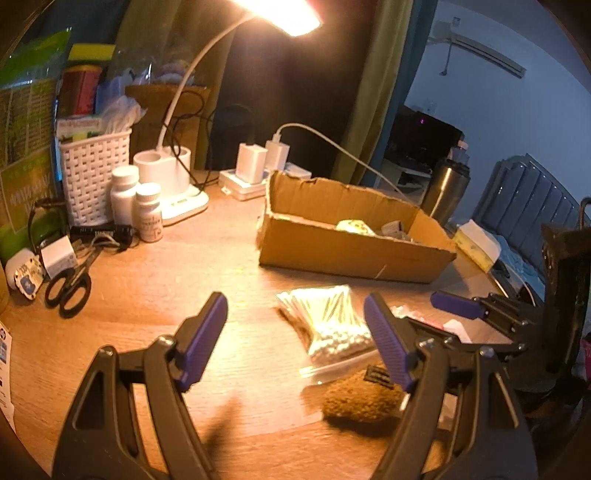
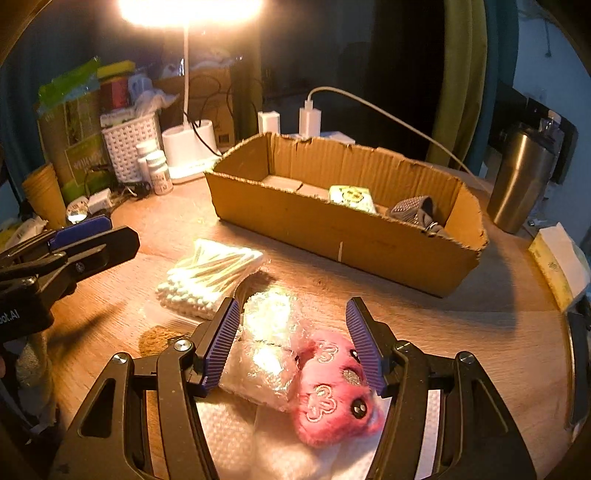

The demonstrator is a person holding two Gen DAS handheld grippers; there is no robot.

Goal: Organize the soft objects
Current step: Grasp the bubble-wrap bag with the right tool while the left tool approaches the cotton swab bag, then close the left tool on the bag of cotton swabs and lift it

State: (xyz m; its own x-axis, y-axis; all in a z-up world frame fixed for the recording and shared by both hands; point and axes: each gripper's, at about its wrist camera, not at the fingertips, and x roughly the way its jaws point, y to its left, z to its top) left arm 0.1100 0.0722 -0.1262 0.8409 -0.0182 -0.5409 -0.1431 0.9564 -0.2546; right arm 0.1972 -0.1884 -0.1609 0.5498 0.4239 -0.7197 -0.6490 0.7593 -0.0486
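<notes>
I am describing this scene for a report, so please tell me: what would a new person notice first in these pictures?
The bright desk lamp at the back floods the wooden table with warm light. In front of it lies a long open cardboard box, already holding a few small items. Nearest, a pink plush toy in shiny wrapping lies between the open fingers of the right gripper, with a bag of cotton swabs beside it, just ahead of the open left gripper.
</notes>
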